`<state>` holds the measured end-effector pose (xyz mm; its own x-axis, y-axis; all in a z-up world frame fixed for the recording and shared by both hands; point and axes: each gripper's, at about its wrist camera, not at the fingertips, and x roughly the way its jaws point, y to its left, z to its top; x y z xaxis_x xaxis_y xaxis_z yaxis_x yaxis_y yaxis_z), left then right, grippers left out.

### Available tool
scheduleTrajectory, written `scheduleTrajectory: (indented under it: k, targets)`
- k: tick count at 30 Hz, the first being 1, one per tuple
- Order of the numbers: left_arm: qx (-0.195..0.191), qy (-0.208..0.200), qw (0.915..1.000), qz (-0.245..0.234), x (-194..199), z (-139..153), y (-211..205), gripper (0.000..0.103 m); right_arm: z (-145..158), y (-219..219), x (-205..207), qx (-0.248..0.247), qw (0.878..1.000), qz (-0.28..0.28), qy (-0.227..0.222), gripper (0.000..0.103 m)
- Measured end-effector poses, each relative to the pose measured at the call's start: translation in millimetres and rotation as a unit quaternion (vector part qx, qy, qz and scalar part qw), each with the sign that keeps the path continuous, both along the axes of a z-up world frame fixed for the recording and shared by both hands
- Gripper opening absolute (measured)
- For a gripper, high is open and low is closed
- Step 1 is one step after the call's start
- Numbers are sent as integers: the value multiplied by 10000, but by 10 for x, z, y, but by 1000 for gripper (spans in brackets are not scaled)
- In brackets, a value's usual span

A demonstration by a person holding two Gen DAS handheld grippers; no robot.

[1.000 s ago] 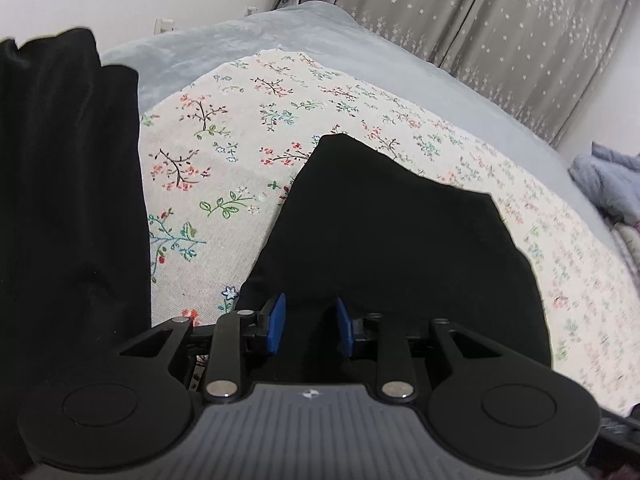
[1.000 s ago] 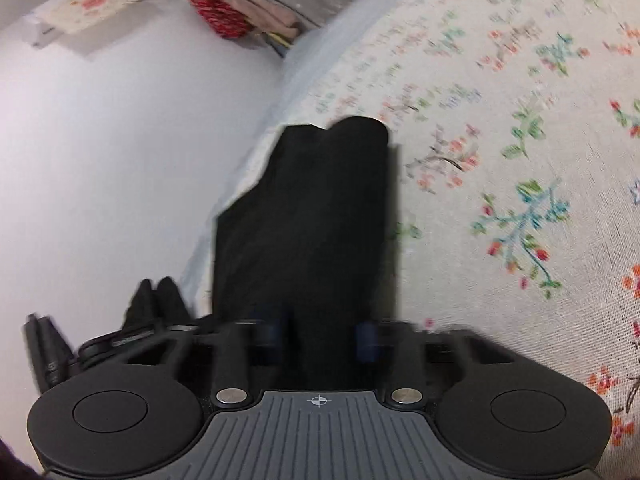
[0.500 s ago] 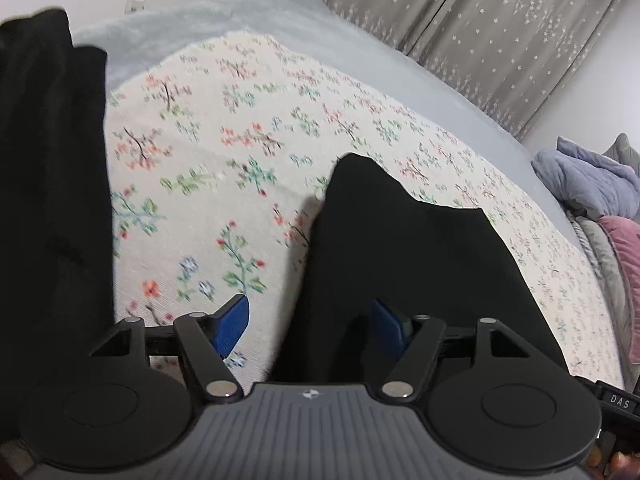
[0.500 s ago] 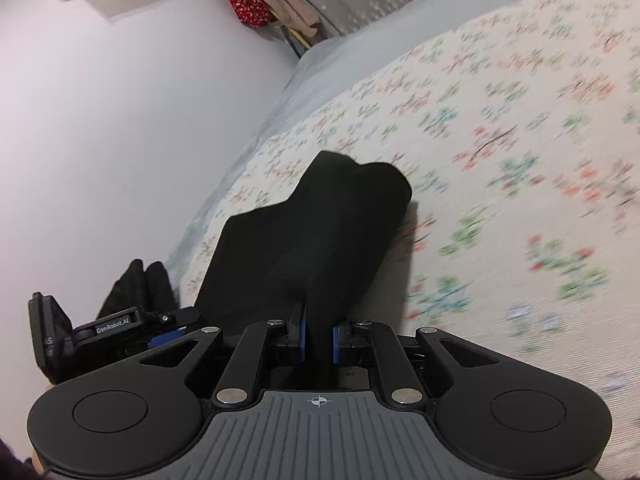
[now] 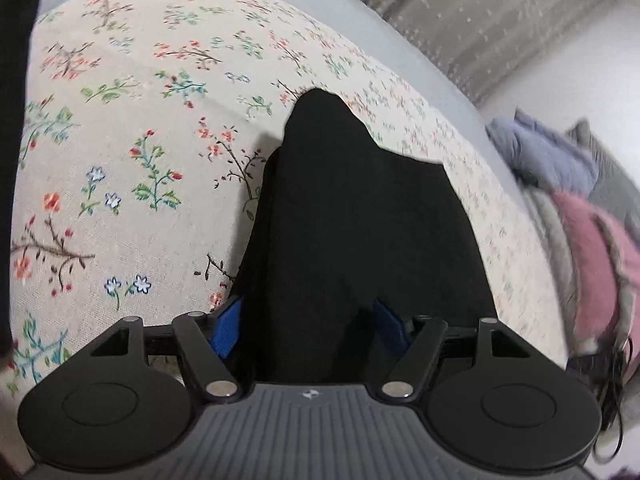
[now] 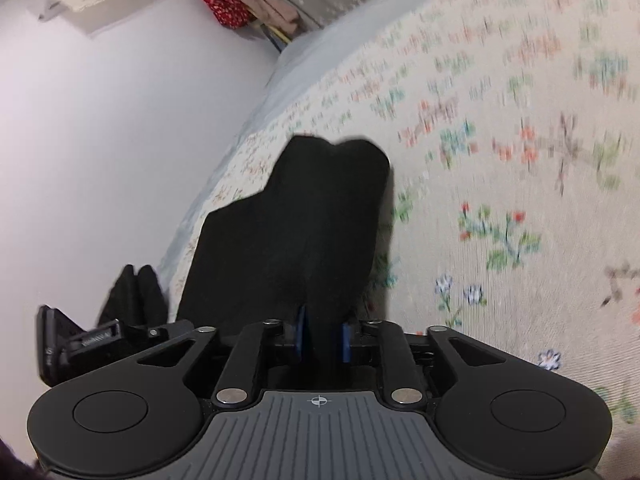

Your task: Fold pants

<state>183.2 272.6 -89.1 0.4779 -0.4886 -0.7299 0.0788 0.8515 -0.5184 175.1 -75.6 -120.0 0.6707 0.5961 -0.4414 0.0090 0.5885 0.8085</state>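
— Where are the black pants (image 5: 360, 216)?
— On the floral bedsheet (image 5: 132, 128), a fold rising between both tools.
— The left gripper (image 5: 309, 326)?
— Jaws spread wide, cloth lying between the blue pads, not pinched.
— And the right gripper (image 6: 322, 336)?
— Clamped tight onto a ridge of the pants.

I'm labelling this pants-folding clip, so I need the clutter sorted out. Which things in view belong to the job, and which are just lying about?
Part of the job:
- black pants
- left gripper, jaws open around the fabric
- right gripper, shut on the pants
- floral sheet, the folding surface

Just lying about:
- pink pillow
- purple-grey cloth
- red patterned bag
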Motion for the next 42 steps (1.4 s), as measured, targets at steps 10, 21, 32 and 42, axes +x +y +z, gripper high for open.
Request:
scheduleTrajectory:
  k: [10, 21, 32, 42]
  targets:
    - [568, -54, 9984, 9, 52, -77, -251, 96, -144, 1, 112, 420, 9991, 7, -63, 24]
    - [409, -452, 9979, 232, 66, 181, -500, 22, 368, 89, 9, -722, 9948, 129, -714, 12]
    - [-11, -1077, 9940, -207, 161, 478, -1712, 22, 869, -923, -254, -1738, 9779, -350, -1107, 12]
    - [382, -1162, 9886, -875, 360, -14, -3009, 22, 314, -1998, -246, -2094, 9743, -753, -339, 12]
